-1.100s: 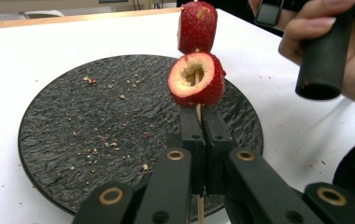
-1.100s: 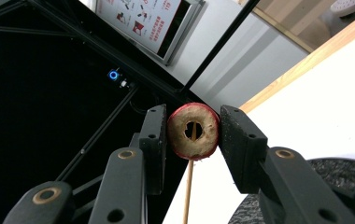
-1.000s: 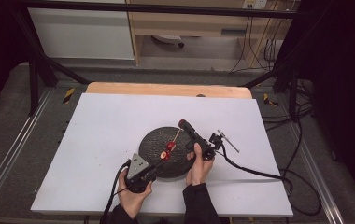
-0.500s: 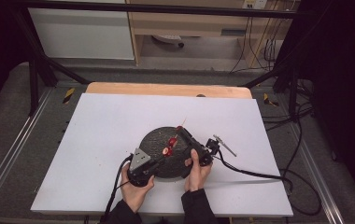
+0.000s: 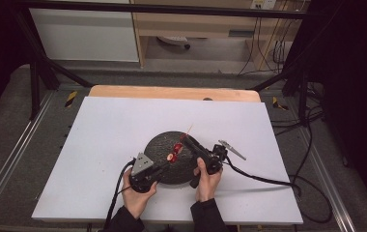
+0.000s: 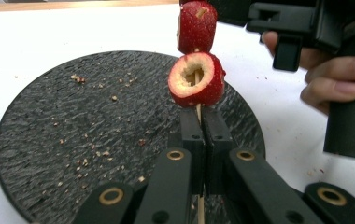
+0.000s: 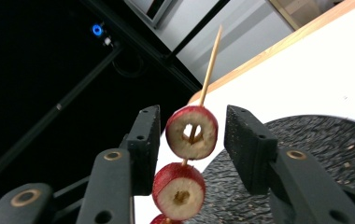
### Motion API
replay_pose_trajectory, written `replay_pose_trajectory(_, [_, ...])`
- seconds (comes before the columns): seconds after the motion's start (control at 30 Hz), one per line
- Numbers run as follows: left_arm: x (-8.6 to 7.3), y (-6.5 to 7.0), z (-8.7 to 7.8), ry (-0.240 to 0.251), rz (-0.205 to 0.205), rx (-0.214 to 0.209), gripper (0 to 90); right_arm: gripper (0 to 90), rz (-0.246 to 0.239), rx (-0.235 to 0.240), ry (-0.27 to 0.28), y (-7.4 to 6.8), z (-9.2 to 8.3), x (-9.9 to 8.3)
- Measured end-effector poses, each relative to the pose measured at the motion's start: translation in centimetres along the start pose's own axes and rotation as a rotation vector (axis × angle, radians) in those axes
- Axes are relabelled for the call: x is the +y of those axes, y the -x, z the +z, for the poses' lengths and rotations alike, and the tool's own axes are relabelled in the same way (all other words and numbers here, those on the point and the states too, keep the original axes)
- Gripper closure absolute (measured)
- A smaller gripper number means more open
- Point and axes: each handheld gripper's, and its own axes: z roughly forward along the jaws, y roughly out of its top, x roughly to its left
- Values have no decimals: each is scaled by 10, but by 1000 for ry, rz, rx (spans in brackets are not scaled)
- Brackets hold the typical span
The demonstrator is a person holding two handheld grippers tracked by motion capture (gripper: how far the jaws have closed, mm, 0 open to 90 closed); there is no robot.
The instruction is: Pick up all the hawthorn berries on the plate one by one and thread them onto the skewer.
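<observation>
Left claw (image 6: pixel 199 135) is clamped on the wooden skewer (image 7: pixel 209 65) just below the cored red fruit (image 6: pixel 196 79). Right claw (image 7: pixel 192 149) sits spread apart around the top fruit, over the black slate plate (image 5: pixel 160 145).

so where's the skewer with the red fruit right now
The skewer is held above the round black plate at mid-table, its lower end clamped in the left gripper, with the top fruit between the open right gripper's jaws.

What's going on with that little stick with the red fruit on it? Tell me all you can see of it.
The skewer is a thin, pale wooden stick with a pointed tip, threaded through cored red fruit pieces with pale flesh inside. It is held in the air above the dark round plate. The left gripper is shut on its lower end, below the fruit. The right gripper stands open around the upper fruit, its jaws apart on either side, not touching.
</observation>
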Motion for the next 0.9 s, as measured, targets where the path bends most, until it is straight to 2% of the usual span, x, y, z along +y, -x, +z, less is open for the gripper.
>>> replay_pose_trajectory(0.17, [-2, -6, -9, -17, 3, -3, 885, 389, -113, -33, -65, -2, -6, 10])
replay_pose_trajectory(0.33, [-4, -13, -19, -35, -8, -2, 884, 205, -209, -35, -187, -1, -11, 17])
replay_pose_trajectory(0.47, [-5, -17, -25, -47, -5, -2, 885, 81, -294, -75, -293, 3, -13, 17])
replay_pose_trajectory(0.6, [-4, -22, -30, -59, 4, -9, 884, 31, -367, -92, -367, 10, -17, 18])
replay_pose_trajectory(0.7, [-3, -25, -33, -77, 9, -12, 884, 4, -440, -120, -433, 13, -20, 19])
replay_pose_trajectory(0.77, [-2, -27, -36, -86, 11, -11, 884, 4, -467, -141, -460, 16, -23, 20])
replay_pose_trajectory(0.87, [0, -30, -39, -102, 15, -11, 884, 4, -514, -149, -508, 21, -28, 22])
replay_pose_trajectory(0.9, [0, -30, -39, -102, 15, -11, 884, 4, -514, -149, -508, 21, -28, 22])
